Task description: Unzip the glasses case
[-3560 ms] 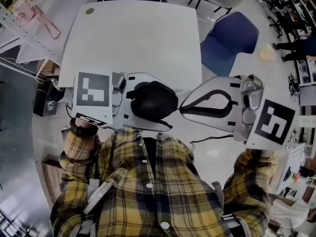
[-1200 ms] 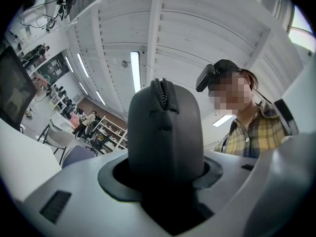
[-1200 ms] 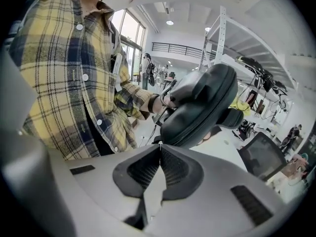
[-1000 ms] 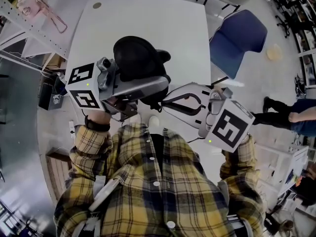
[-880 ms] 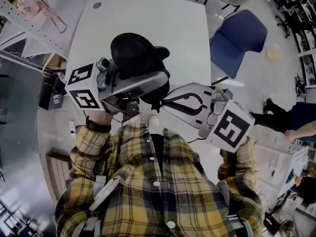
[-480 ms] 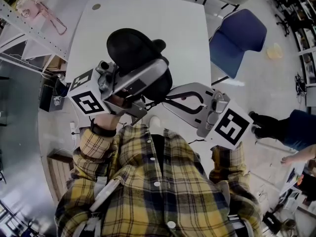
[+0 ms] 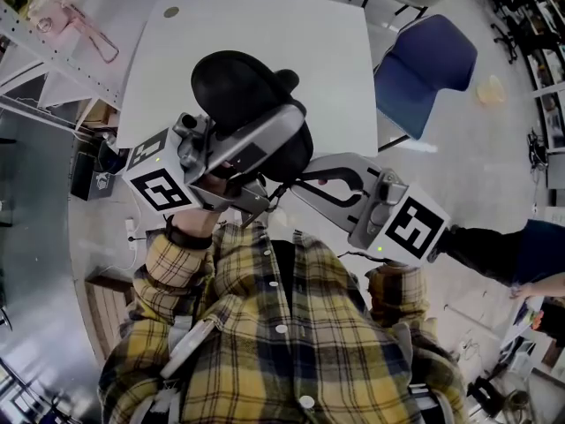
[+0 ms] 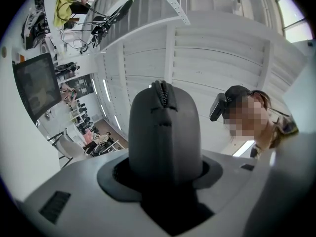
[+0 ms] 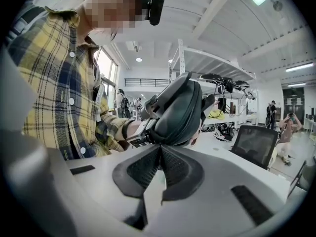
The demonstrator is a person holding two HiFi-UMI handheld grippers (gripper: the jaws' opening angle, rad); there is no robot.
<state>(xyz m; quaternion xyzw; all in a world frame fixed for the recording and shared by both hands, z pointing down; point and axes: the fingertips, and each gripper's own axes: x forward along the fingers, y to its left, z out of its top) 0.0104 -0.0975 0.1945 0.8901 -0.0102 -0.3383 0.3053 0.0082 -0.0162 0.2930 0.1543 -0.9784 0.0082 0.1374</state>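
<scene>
The left gripper (image 7: 281, 153) is clamped on the black glasses case (image 7: 234, 91), holding it up over the bench (image 7: 340, 60). The right gripper (image 9: 159, 152) has its jaws pressed together at the case's edge; I can't see a pull tab between them. Best to hold the case steady and draw along the zipper seam (image 8: 161, 90), not away from it.

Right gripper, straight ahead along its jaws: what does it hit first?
The glasses case, clamped in the left gripper. In the right gripper view it sits directly ahead of the right gripper, at the tips of its closed jaws. Whether they already touch it, I cannot tell.
</scene>
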